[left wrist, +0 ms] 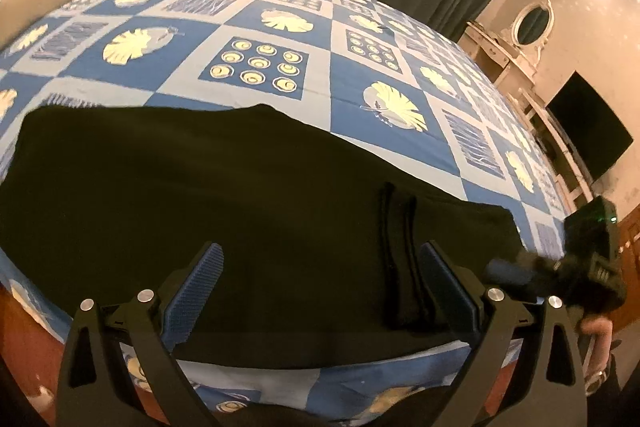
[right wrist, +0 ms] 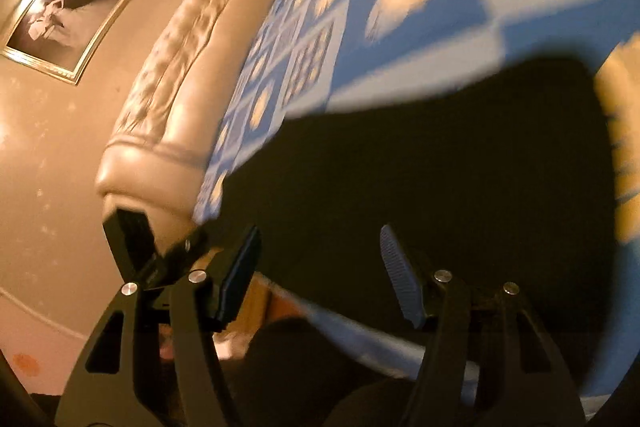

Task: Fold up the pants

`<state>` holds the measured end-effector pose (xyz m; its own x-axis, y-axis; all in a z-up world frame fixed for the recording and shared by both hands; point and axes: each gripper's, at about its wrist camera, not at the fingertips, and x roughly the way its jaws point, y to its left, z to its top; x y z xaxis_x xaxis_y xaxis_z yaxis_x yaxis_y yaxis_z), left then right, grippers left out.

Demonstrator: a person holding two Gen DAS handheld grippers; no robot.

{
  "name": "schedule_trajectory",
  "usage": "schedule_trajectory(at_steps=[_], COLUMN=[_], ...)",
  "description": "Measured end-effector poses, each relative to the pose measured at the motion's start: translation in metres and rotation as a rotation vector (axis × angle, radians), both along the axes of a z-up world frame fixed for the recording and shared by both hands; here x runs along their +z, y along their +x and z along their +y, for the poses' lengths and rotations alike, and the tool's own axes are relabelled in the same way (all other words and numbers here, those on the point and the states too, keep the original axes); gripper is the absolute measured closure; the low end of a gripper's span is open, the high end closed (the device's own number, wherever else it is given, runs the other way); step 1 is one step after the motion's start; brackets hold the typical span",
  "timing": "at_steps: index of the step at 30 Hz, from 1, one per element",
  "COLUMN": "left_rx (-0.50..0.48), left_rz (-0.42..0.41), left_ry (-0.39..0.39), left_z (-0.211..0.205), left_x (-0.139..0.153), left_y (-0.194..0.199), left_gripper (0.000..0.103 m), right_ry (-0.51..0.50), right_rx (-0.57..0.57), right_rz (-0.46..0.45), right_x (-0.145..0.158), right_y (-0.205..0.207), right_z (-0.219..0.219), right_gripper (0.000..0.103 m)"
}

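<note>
Black pants (left wrist: 240, 195) flat on blue bedsheet (left wrist: 280, 39); left gripper (left wrist: 320, 291), right gripper (right wrist: 320, 267) both released.

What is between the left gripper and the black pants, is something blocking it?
Nothing visible blocks it. The left gripper hangs open right over the black pants, which lie flat on the patterned bedsheet. Only open air shows between its fingers and the cloth.

Home bedrm: bed (left wrist: 280, 39) w/ padded headboard (right wrist: 168, 99), dresser (left wrist: 516, 39).
</note>
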<state>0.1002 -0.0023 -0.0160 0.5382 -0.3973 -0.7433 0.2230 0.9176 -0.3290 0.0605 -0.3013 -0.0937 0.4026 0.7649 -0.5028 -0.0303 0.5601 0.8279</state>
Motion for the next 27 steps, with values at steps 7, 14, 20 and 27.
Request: schedule_trajectory(at_steps=[7,14,20,27], left_rx=[-0.014,0.000,0.010,0.008], left_rz=[-0.019,-0.036,-0.032,-0.001], left_ry=[0.025,0.060,0.113,0.124], left_z=[-0.004,-0.001,0.007,0.046], left_x=[0.002,0.002,0.000,-0.004], left_y=[-0.001,0.000,0.005,0.020], left_gripper=[0.006,0.006,0.006,0.006], right_ry=[-0.055,-0.064,-0.123,-0.119], right_rx=[0.055,0.048,-0.008,-0.080], right_rz=[0.008,-0.038,-0.044,-0.026], right_x=[-0.010,0.017,0.025,0.026], right_y=[0.009,-0.003,-0.023,-0.035], right_z=[0.046,0.049,0.028,0.017], right_gripper=[0.040,0.039,0.029,0.028])
